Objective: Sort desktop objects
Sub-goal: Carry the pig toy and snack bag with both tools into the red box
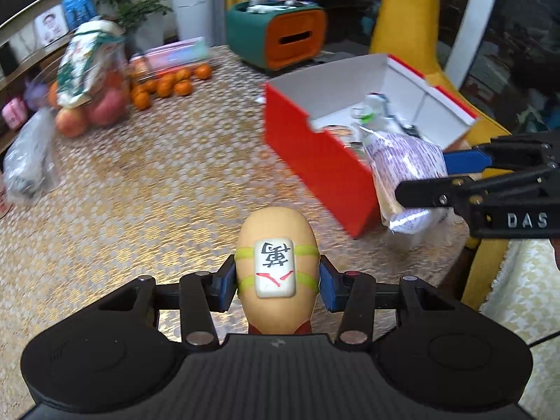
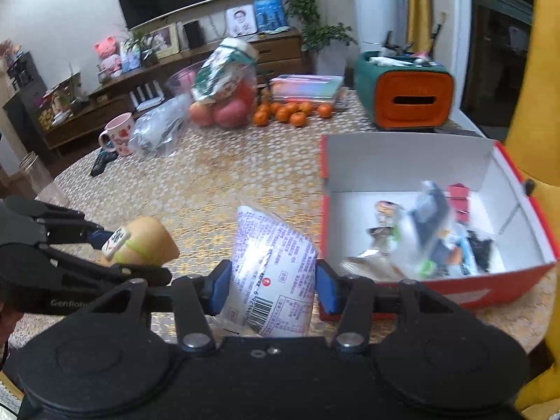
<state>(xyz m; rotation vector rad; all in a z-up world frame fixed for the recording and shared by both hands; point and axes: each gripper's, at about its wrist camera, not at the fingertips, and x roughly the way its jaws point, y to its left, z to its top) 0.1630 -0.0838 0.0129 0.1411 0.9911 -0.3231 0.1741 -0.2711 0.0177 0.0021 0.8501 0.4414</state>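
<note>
My left gripper (image 1: 276, 281) is shut on a tan egg-shaped toy (image 1: 276, 231) with a white mahjong tile strapped on by green bands, held above the table. It also shows in the right wrist view (image 2: 147, 241). My right gripper (image 2: 273, 285) is shut on a white and purple printed snack packet (image 2: 273, 269), just left of the red box. In the left wrist view the packet (image 1: 402, 161) hangs by the box's near corner. The open red box (image 2: 434, 287) with white inside holds several small items.
A bag of apples (image 1: 91, 101) and loose oranges (image 1: 168, 85) lie at the table's far side. A green and orange organizer (image 1: 276, 31) stands behind the box. A clear plastic bag (image 2: 157, 129), pink mug (image 2: 119, 133) and remote (image 2: 101, 162) sit far left. Yellow chair at the right.
</note>
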